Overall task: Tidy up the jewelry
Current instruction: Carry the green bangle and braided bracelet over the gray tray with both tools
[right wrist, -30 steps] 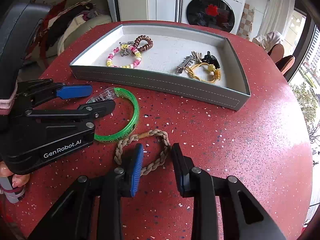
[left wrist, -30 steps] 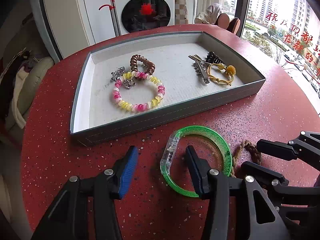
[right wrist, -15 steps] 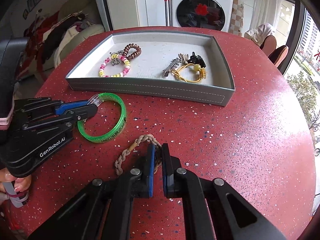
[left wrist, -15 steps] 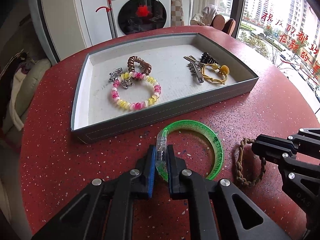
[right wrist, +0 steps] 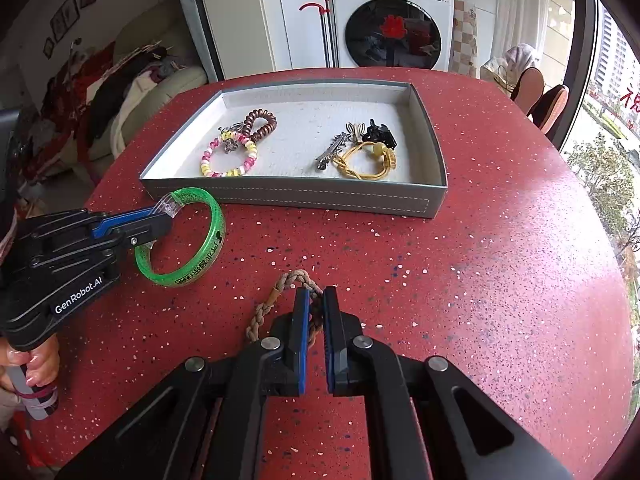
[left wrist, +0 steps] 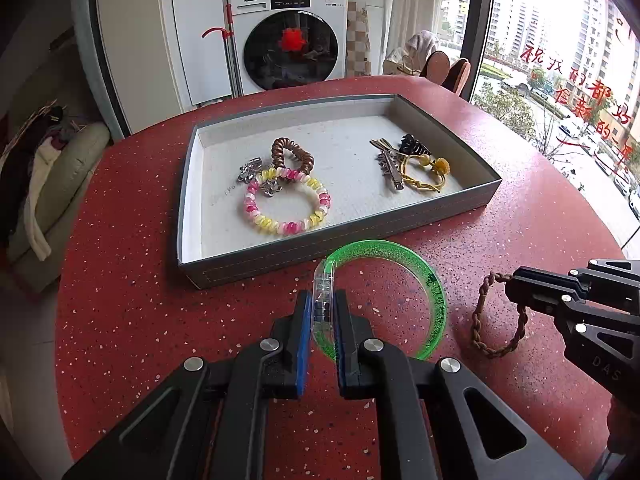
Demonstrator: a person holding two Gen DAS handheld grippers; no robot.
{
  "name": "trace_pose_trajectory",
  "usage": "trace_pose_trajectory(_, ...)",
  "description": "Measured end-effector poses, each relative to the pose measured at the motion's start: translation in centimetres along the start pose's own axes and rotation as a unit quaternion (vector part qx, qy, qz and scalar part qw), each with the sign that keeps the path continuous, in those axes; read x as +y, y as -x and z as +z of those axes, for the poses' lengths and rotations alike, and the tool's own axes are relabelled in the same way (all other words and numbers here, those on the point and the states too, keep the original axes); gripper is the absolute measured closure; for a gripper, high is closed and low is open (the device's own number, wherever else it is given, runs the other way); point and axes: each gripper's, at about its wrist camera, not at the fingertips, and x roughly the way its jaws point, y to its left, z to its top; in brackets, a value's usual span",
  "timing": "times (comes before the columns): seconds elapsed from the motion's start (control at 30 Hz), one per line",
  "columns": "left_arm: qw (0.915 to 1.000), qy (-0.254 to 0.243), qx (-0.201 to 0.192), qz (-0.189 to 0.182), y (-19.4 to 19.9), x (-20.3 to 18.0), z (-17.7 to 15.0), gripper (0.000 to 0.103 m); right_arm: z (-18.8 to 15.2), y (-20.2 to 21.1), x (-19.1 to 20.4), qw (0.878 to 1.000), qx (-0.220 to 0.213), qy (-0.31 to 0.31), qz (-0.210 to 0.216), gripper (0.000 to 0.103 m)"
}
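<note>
Pinching the green bangle's clear clasp, the left hand-held gripper has closed since a second ago; the ring lies near-flat above the tabletop. Right hand-held gripper now clamps the braided bracelet.

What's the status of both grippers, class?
Left gripper shut on green bangle. Right gripper shut on braided bracelet. Tray ahead, path clear.

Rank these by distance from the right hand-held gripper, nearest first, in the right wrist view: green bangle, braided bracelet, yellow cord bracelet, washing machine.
1. braided bracelet: pinched in the right hand-held gripper.
2. green bangle: left, on the red table, in the left hand-held gripper.
3. yellow cord bracelet: inside the tray's right half.
4. washing machine: beyond the table.
</note>
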Motion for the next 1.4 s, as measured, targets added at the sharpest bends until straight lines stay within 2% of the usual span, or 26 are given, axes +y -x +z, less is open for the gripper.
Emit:
trace_pose_trajectory(0.3, 0.9995, 0.027, -0.015, 0.006, 1.3, 1.5, 0.5, 0.074, 0.5, 0.7, -0.5, 1.000, -0.012, -0.015, 0.018, 0.096)
trace_pose_trajectory(0.7, 0.9977, 0.058, -0.035, 0.007, 1.9, 2.6, 2.5, 0.074, 2.8, 1.4, -2.3, 0.997, -0.034, -0.055, 0.045, 0.096)
trace_pose_trajectory(1.4, 0.9970, 0.060, -0.043, 0.023, 1.0, 2.9, 5.4, 0.074, 7.1, 0.8, -4.6, 0.993, -0.056, -0.088, 0.058, 0.096)
